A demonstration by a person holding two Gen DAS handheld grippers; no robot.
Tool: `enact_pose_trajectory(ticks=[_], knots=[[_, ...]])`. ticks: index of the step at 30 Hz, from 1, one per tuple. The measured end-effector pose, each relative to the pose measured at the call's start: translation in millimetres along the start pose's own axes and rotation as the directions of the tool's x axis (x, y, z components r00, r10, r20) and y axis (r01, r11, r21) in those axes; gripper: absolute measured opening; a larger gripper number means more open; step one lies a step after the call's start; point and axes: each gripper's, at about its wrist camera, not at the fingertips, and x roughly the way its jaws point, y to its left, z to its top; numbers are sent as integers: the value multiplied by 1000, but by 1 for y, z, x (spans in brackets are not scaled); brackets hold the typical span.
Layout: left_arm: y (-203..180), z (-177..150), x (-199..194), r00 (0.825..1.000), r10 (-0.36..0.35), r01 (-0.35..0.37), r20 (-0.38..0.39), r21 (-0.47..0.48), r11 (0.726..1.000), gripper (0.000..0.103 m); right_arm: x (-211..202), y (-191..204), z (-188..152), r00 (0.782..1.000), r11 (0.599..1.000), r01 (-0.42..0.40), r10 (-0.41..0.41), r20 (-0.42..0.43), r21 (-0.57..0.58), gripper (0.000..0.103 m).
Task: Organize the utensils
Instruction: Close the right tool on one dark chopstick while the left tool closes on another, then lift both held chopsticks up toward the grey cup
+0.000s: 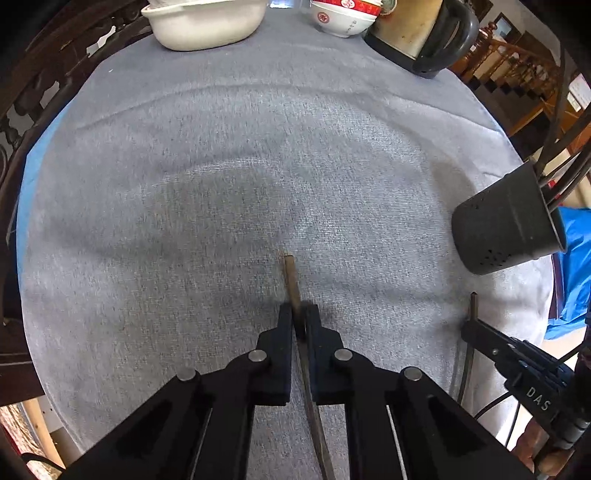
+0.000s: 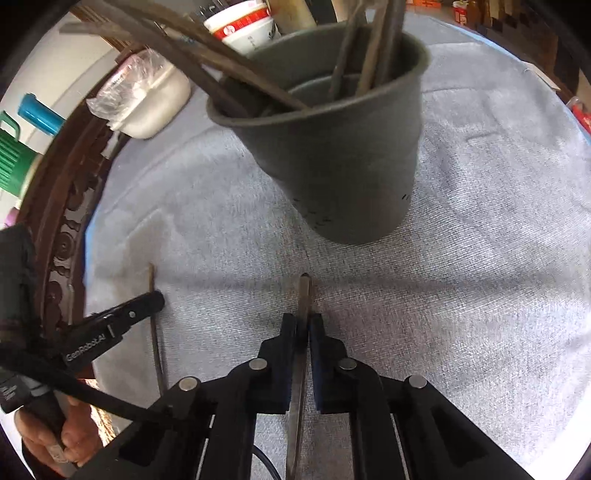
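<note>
Left gripper [image 1: 300,314] clamped on a brown chopstick [image 1: 290,277]; stick's squared end pokes out ahead of the fingertips, the rest runs back between the fingers toward the camera. Grey cloth [image 1: 221,166] covers the round table, faint creases across it. At right, dark perforated utensil holder [image 1: 506,225] with dark sticks rising from its mouth. Below it, right gripper [image 1: 471,328] pinching a second dark chopstick [image 1: 473,302]. Far edge: white basin [image 1: 203,26], red-and-white bowl [image 1: 343,18], kettle with a black handle [image 1: 424,33]. Blue fabric at far right [image 1: 572,266].
</note>
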Motion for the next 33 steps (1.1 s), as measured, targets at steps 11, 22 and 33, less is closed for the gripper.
enact_pose_trajectory(ticks=[11, 22, 33], knots=[[-13, -27, -100, 980, -86, 75, 182, 67, 995, 6, -90, -3, -15, 959, 984, -143, 164, 232, -106, 8], [-39, -33, -147, 955, -97, 60, 282, 138, 989, 5, -116, -8, -20, 954, 982, -172, 186, 236, -79, 12], [0, -22, -59, 996, -88, 88, -24, 19, 996, 41, -36, -7, -19, 997, 998, -66, 66, 33, -13, 26]])
